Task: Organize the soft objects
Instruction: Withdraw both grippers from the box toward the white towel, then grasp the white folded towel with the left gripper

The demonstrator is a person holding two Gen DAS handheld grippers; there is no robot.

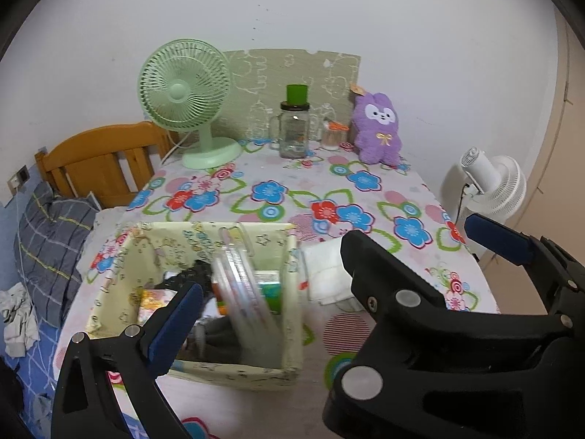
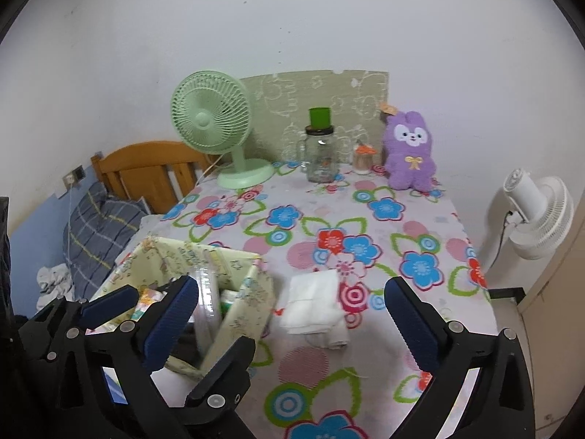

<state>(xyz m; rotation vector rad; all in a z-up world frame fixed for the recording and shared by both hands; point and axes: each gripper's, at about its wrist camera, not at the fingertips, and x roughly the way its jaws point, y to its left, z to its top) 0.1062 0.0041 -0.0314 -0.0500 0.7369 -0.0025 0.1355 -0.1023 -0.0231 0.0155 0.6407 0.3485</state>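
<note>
- Jaws wide apart on both grippers, left gripper [image 1: 332, 267] and right gripper [image 2: 289, 325], nothing between them.
- Folded white cloth [image 2: 314, 303] lies on the counter just right of the pale yellow fabric box [image 2: 241, 314], ahead of the right gripper, which looks nearer.

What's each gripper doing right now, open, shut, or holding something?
Left gripper: open, holding nothing, above the box.
Right gripper: open, holding nothing, the white cloth lying on the table beyond its fingers.
</note>
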